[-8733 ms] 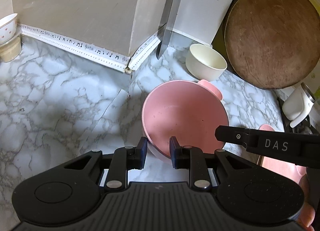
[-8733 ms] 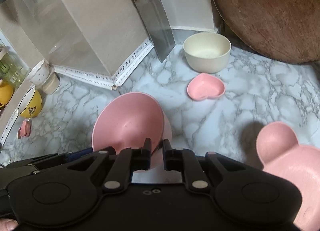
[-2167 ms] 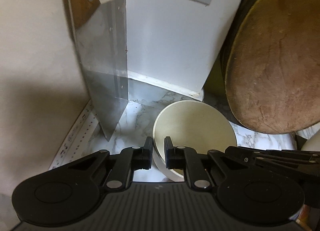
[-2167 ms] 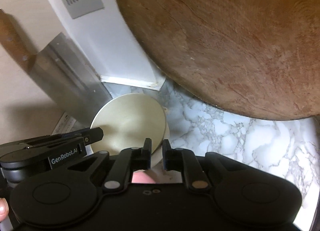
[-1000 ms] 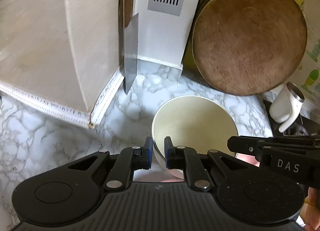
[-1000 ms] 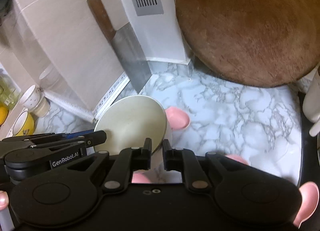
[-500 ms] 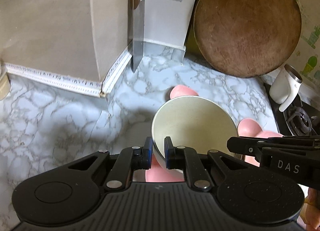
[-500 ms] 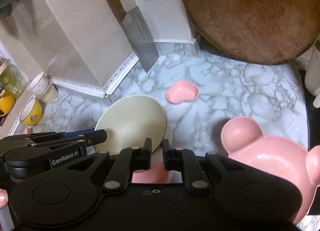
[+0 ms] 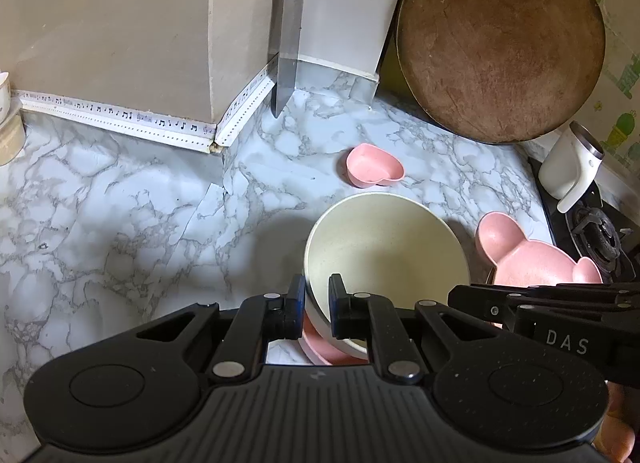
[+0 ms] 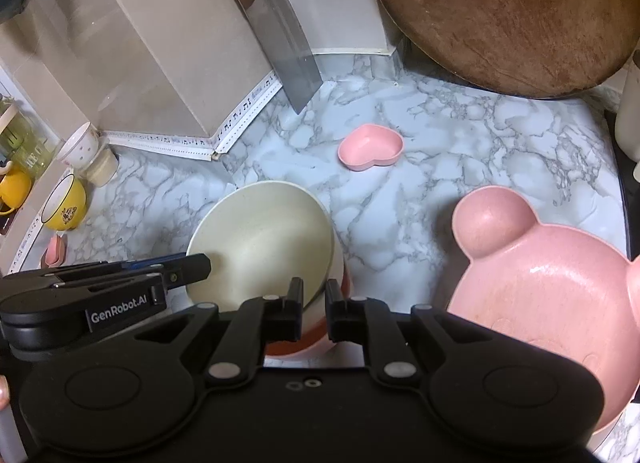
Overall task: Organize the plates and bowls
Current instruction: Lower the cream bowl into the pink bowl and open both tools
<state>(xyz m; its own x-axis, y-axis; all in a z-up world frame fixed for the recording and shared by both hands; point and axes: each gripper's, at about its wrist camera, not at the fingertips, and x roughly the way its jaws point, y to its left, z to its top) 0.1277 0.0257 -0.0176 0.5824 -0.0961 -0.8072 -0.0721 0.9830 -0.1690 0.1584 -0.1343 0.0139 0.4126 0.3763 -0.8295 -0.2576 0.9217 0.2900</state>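
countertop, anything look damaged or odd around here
Yes: the marble-pattern covering on the countertop has a seam lifting near the wall corner, its edge peeling. A cleaver stands blade-down, propped against the wall.

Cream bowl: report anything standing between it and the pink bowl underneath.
Nothing visible does. The cream bowl, gripped at its rim by both claws, already sits tilted in the pink bowl; its contact underneath is hidden.

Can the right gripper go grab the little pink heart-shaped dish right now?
Probably not yet: the right gripper is shut on the cream bowl. The pink heart-shaped dish itself sits clear.
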